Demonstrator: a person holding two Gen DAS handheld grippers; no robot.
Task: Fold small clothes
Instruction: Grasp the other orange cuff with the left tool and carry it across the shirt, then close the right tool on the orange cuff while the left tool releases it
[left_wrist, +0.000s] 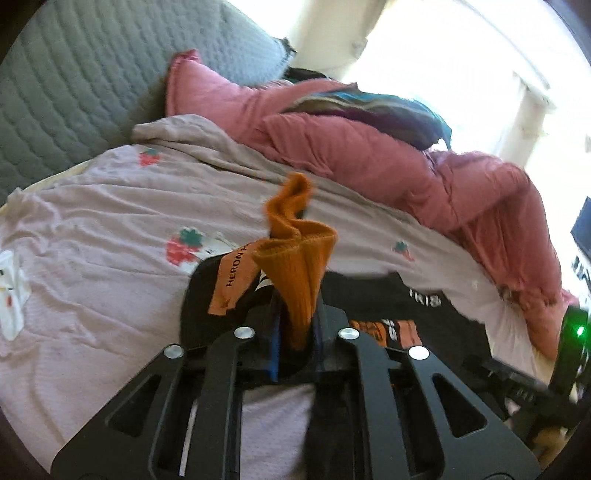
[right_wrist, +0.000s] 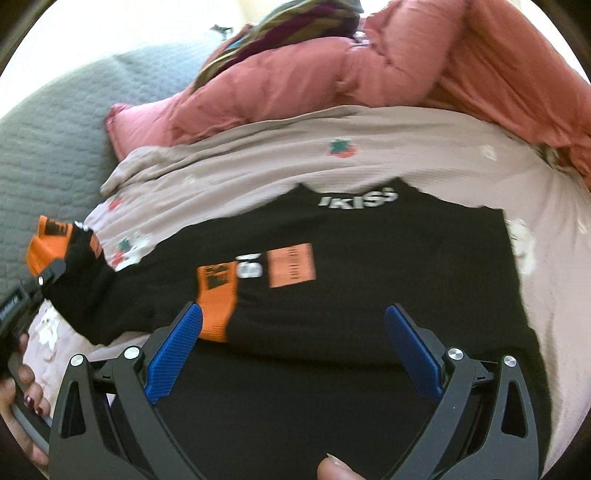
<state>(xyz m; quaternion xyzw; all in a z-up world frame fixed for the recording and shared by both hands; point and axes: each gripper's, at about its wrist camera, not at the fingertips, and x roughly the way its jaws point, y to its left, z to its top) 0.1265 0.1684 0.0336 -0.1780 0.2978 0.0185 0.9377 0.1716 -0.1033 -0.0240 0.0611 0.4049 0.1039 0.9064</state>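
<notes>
A: The left tool (left_wrist: 295, 325) is pinched tight on the orange ribbed knit cuff (left_wrist: 295, 266) of the black long-sleeved sweatshirt with orange patches (right_wrist: 332, 266), which lies spread on the pale lilac strawberry-print bed sheet (left_wrist: 92, 221). How should the fold go?

B: I'd carry that sleeve across the chest in one flat sweep, keeping the cuff low so the arm doesn't twist, and lay it parallel to the hem. The right tool (right_wrist: 295, 350) hangs spread wide above the lower body of the sweatshirt, holding nothing; it could pin the shoulder seam as a hinge.

A: Any writing?

B: From the left: an orange sleeve strip (left_wrist: 236, 273) reads "HERON", then is cut off. Near the collar, white letters (right_wrist: 356, 197) look like "IKISS", though blur makes that uncertain. The chest patches are illegible.
</notes>
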